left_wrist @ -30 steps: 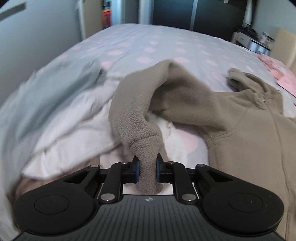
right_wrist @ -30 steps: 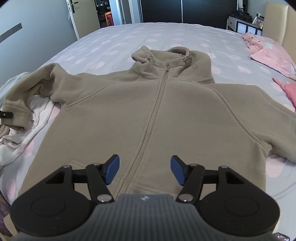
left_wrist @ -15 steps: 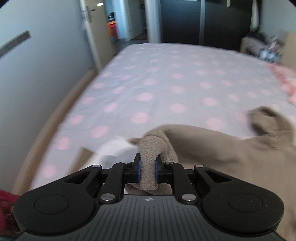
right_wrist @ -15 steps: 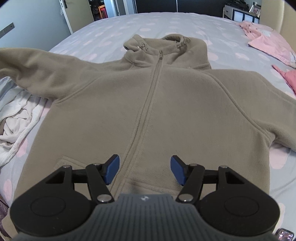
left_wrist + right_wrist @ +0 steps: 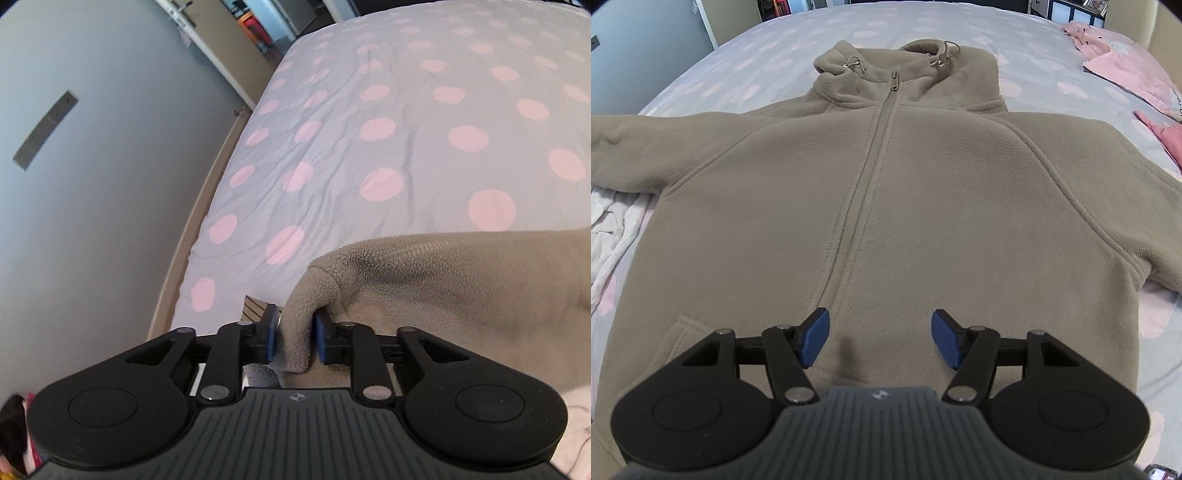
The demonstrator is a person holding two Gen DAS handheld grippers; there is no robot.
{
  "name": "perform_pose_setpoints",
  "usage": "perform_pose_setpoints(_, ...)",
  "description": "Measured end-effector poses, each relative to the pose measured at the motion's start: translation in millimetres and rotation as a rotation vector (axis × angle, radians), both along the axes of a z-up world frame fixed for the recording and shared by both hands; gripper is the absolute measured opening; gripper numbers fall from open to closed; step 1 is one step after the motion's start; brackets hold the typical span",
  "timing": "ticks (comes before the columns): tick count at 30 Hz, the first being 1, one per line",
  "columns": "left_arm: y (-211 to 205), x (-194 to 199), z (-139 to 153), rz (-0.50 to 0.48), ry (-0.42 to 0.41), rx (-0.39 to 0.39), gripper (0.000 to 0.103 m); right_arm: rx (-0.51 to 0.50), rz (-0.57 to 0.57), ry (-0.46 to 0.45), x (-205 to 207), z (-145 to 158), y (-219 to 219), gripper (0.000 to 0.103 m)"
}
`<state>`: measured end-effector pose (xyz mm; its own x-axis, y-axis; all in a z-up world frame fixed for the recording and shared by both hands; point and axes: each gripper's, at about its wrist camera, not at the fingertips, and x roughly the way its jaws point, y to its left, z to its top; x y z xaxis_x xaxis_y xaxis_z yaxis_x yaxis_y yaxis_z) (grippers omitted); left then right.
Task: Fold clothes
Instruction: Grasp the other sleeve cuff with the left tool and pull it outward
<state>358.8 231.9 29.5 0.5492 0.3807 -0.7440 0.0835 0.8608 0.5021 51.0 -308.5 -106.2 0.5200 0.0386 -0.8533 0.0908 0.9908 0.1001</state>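
A big bed with a pale grey cover dotted with pink circles (image 5: 369,122) fills most of both views. A grey wall (image 5: 92,166) runs along its left side, and a tan door with a metal handle (image 5: 207,33) stands at the far end of that wall.

On the bed lies a soft tan fleece hoodie with a zip down the front (image 5: 879,206). It lies flat with its front up and the zip closed. Its hood (image 5: 908,70) points to the far end of the bed, and two drawstrings with small toggles sit on the hood. The two sleeves stretch out to the sides.

A rumpled white cloth (image 5: 613,221) lies at the left edge of the bed, and the hoodie's left sleeve lies partly over it. Pink clothes (image 5: 1123,70) lie well apart from the hoodie at the far right, near a beige headboard.

The right gripper (image 5: 879,339) is black with blue pads. It hangs over the bottom part of the hoodie, close to the zip. Its jaws stand wide apart and hold nothing.

The left gripper (image 5: 295,338) is at the end of the left sleeve (image 5: 443,280). The cuff is between its blue pads (image 5: 270,336). The jaws are opening now. The left pad has a small gap beside the cloth, so the cuff sits loose between them.
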Motion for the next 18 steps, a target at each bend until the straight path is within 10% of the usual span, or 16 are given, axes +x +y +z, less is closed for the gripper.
perform_pose_setpoints(4, -5, -16, 25, -0.001, -0.08, -0.016, 0.058, 0.015, -0.009, -0.015, 5, 5, -4, 0.064)
perform_pose_setpoints(18, -141, -114, 158, -0.265, -0.225, -0.396, 0.058, 0.04, -0.015, -0.23, -20, 99, -27, 0.064)
